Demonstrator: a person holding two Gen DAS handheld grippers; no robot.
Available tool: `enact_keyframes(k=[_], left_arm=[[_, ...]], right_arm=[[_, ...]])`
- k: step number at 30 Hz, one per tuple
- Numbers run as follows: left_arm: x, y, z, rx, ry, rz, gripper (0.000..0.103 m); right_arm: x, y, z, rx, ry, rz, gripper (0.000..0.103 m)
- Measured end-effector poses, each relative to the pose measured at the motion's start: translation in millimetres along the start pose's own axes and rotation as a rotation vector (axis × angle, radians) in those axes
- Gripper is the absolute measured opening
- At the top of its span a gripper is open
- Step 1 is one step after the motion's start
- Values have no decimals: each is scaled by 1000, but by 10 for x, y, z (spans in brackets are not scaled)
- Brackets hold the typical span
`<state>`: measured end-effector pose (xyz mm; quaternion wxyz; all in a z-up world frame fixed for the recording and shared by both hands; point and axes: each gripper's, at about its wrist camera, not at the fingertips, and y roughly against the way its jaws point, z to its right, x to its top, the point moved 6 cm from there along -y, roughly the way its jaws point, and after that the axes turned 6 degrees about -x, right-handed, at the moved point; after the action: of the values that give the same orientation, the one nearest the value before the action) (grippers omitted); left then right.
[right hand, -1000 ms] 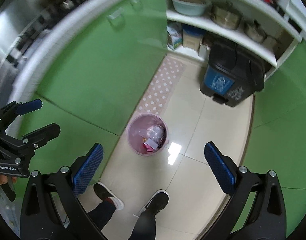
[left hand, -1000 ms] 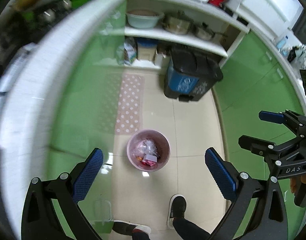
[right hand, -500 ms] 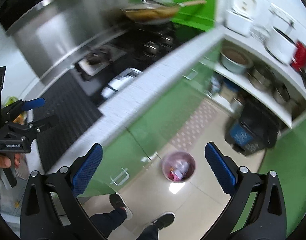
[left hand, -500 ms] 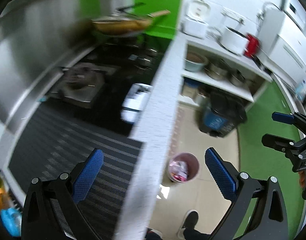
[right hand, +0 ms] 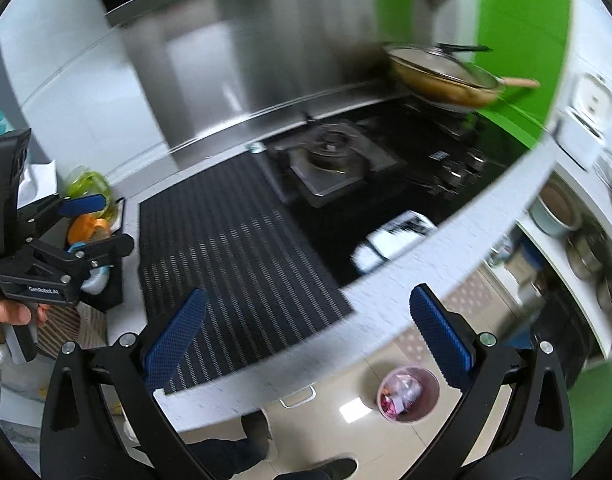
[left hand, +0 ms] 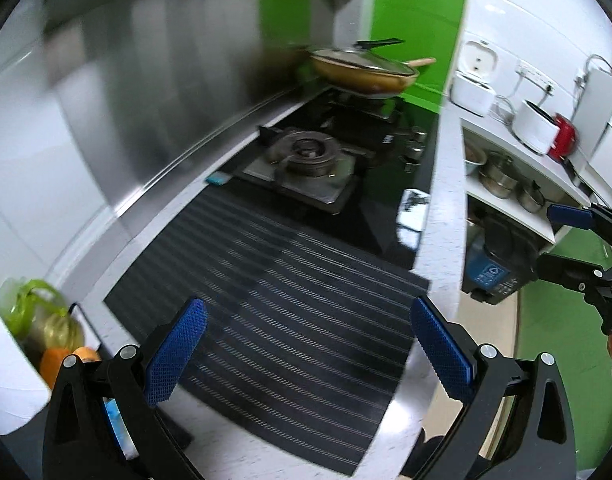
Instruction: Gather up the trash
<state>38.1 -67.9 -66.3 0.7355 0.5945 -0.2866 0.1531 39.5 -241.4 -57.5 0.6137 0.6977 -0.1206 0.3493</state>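
Note:
A white and black wrapper (left hand: 413,216) (right hand: 393,239) lies on the black hob near the counter's white front edge. Down on the floor stands a pink waste bin (right hand: 409,393) holding crumpled wrappers. My left gripper (left hand: 309,346) hangs open and empty over the dark striped mat (left hand: 298,300), short of the wrapper. Also open and empty, my right gripper (right hand: 306,340) hovers above the counter edge, with the wrapper ahead of it between the fingers' line. Each gripper shows in the other's view: the right gripper (left hand: 577,248) and the left gripper (right hand: 82,226), both open.
A gas burner (left hand: 307,152) and a lidded pan (left hand: 361,68) sit at the back of the hob. A green bag with orange items (left hand: 34,316) rests at the counter's left end. A black and blue pedal bin (left hand: 491,268) stands under shelves of pots. A person's shoes (right hand: 258,428) are below.
Both views have swung up from the floor and pink bin to the counter top. The wrapper on the hob is now closer. Both grippers stay open.

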Motion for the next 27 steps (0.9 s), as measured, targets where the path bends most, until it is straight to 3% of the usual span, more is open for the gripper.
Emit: enact_keyframes(k=[12,19,27], left_arm=[[-107,136,-481,77,116,-3,98],[-122,210,-537,110,149,5,98],[-171,144,-631,90,205,-12,98]], right_arm=[[341,-444,-708,166,205,-48,100],[505,-559,-789,246,283,-63,100],[590,-608,-824,294,322,-58,100]])
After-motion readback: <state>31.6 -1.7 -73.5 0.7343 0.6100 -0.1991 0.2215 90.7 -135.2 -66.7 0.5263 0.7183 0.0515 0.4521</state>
